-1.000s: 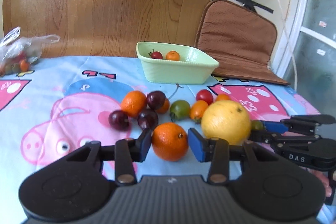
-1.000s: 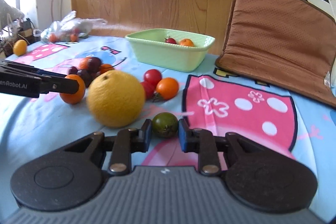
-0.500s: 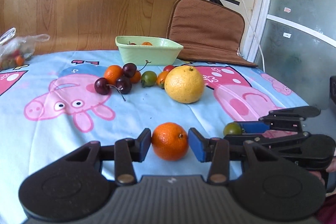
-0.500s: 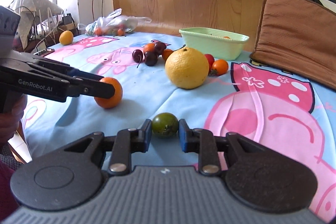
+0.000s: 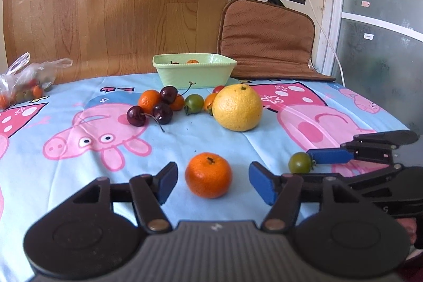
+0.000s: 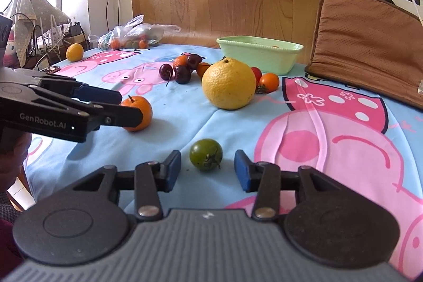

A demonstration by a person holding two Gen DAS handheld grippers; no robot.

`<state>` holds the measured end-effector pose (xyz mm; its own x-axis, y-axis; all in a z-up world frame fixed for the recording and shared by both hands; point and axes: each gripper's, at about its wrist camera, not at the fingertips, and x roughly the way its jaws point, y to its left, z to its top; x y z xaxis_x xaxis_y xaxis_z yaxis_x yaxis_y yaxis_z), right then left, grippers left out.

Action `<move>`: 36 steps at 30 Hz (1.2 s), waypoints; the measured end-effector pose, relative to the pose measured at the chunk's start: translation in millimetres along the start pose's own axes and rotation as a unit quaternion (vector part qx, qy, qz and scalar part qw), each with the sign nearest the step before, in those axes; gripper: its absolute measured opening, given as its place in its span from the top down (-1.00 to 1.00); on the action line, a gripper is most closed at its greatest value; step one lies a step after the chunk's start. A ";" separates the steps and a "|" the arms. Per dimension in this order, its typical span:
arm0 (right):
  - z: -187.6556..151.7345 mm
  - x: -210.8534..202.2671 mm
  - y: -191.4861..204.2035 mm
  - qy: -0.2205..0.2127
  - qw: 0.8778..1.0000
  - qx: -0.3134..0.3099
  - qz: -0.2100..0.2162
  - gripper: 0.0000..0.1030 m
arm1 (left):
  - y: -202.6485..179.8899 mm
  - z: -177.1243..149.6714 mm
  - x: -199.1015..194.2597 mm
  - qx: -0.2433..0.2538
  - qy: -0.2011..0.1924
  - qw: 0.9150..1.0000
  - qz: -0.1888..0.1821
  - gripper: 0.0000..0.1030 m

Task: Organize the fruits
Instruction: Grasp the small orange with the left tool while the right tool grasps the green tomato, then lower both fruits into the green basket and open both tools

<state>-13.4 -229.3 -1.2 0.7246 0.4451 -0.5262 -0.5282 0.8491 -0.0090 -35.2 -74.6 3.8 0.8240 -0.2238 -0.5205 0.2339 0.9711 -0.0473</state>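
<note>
**Both grippers let go of their fruit**

A moment ago each gripper was squeezing a fruit. Now the left gripper (image 5: 212, 183) is wide open, and the small orange (image 5: 208, 175) sits on the blue surface (image 5: 185, 139) between its fingers, touching neither. The right gripper (image 6: 207, 171) has opened too, and the green tomato (image 6: 206, 154) rests free between its fingers. Both fruits lie near the front, well apart from the big yellow fruit (image 6: 228, 83) and the cherries (image 5: 158, 107). It looks like sorting has begun, with lots still to move.
</note>
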 end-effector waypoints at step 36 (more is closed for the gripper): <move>51.9 4.7 -30.1 -0.044 0.999 0.009 0.010 0.44 | 27.2 62.8 21.7 0.002 -0.017 1.000 -0.027 0.19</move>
<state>28.9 -238.0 40.7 0.7501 0.4845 -0.4501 -0.5351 0.8446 0.0173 21.4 -58.2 44.8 0.8272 -0.2780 -0.4884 0.2796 0.9575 -0.0715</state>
